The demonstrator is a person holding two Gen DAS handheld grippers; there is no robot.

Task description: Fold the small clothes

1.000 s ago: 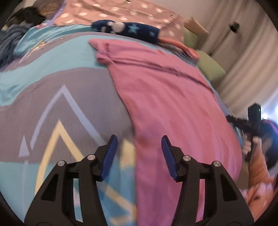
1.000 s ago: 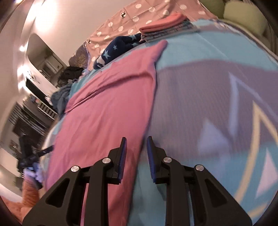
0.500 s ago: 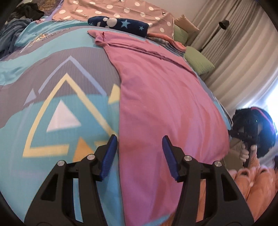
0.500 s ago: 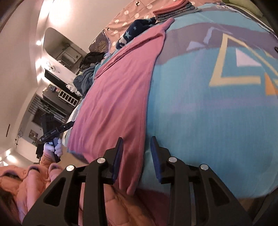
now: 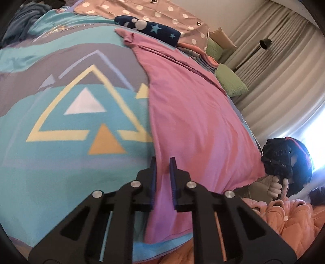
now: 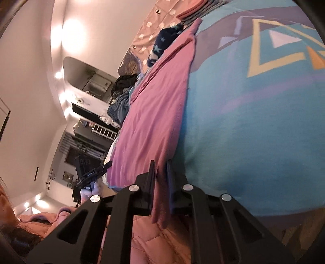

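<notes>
A long pink garment [image 5: 193, 113] lies flat on the bedspread [image 5: 61, 172], running from the pillows to the bed's near edge. In the left wrist view my left gripper [image 5: 162, 162] is closing on the garment's near left corner, with the cloth pinched between its blue pads. In the right wrist view my right gripper [image 6: 160, 165] is closing on the other near corner of the pink garment [image 6: 154, 113]. That cloth hangs down between its pads, over the bed's edge.
A navy star-print garment [image 5: 150, 30] and a folded clothes stack [image 5: 201, 54] lie by the polka-dot pillow [image 5: 162, 14]. Green cushions [image 5: 231, 81], curtains and a floor lamp [image 5: 264, 42] stand on the right. Dark and blue clothes [image 6: 119, 101] are heaped far left. A peach quilted jacket [image 5: 284, 213] is close below.
Both grippers drew back along the garment to its near hem at the bed's edge. Their jaws then narrowed onto the pink cloth, the left from wide apart.
</notes>
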